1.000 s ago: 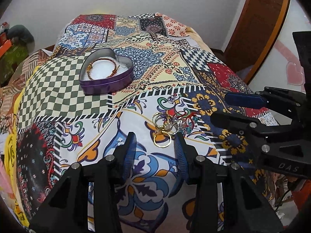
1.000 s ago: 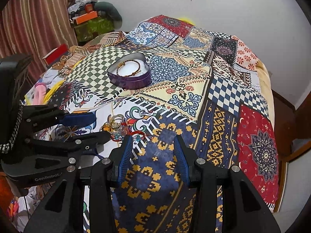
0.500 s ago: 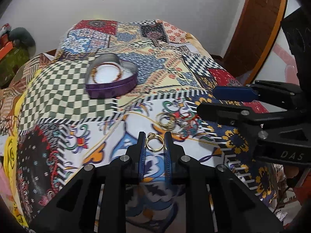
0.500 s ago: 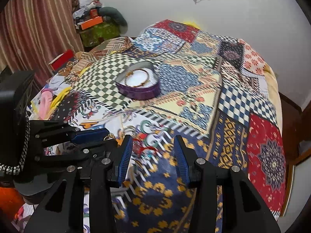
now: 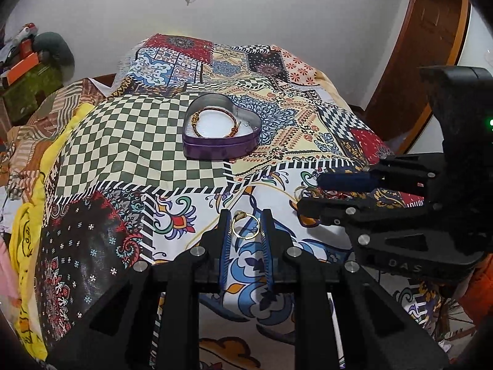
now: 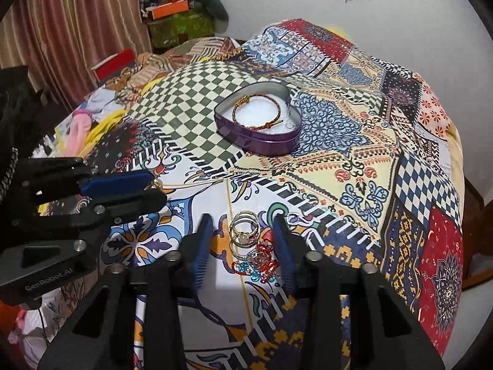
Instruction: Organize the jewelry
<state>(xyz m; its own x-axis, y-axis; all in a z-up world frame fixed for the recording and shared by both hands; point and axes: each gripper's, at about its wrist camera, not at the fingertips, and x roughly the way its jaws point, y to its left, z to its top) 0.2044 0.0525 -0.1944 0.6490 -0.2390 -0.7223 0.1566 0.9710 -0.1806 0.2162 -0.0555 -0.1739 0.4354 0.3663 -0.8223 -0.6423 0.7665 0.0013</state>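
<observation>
My left gripper (image 5: 245, 227) is shut on a gold ring (image 5: 245, 227) and holds it above the patterned bedspread; it also shows at the left of the right wrist view (image 6: 154, 188). My right gripper (image 6: 243, 240) is open, its fingers on either side of a pile of rings and beaded bracelets (image 6: 251, 246) on the bedspread. It also shows in the left wrist view (image 5: 311, 195). A purple heart-shaped tin (image 5: 220, 146) (image 6: 262, 141) stands farther back, open, with a braided red-gold bracelet (image 5: 214, 121) (image 6: 257, 112) inside.
The patchwork bedspread (image 5: 129, 141) covers the bed. Clutter and a green box (image 6: 178, 24) stand at the far left, by a curtain (image 6: 61, 24). A wooden door (image 5: 425, 46) is at the right.
My left gripper closed on the gold ring and lifted it off the pile, drawing back to the left. My right gripper moved in over the jewelry pile.
</observation>
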